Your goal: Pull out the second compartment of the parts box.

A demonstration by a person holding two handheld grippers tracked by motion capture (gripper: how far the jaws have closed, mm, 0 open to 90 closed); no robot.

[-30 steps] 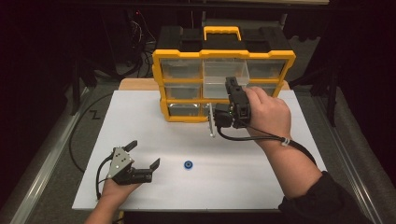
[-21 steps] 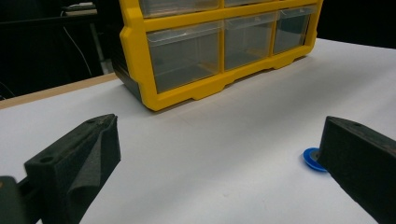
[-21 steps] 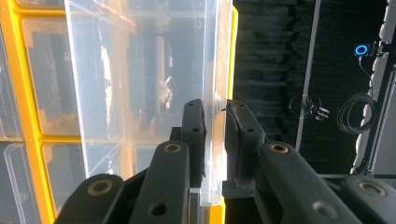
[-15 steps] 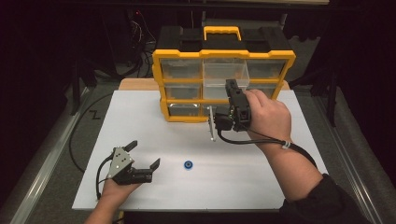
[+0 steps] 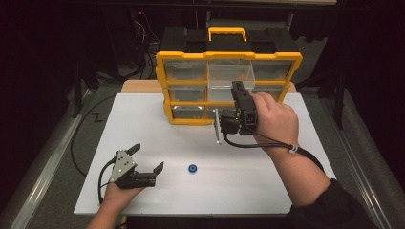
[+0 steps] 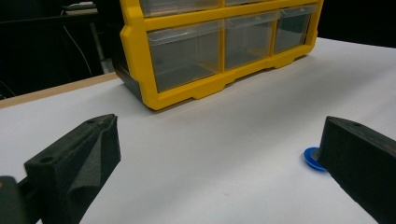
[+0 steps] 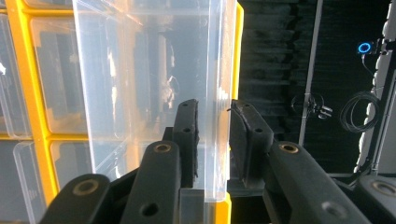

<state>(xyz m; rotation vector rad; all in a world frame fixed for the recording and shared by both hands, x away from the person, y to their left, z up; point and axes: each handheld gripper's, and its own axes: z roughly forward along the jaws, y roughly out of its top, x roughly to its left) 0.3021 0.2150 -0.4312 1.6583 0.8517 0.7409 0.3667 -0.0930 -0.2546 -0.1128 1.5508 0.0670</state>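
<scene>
**Right tongs at the pulled-out drawer, left tongs idle by a blue disc**

While the left tongs [image 5: 147, 158] rest on the white bench [image 5: 267, 181] with jaws spread wide and nothing between them, the right tongs [image 7: 213, 140] stand at the clear drawer [image 5: 228, 78] that juts from the middle of the yellow organizer [image 5: 165, 71]. Seen from the right gripper view, the jaws straddle the drawer's side wall: they have just been opening, and a narrow gap shows beside each pad, so the grip looks released with the wall between them. From the high view, the person's right hand [image 5: 274, 119] covers most of that tool, and the jaw spacing cannot be read there. A small blue disc [image 5: 193, 168] lies on the bench just beside the left tongs; the left gripper view shows it partly hidden behind one jaw.
</scene>
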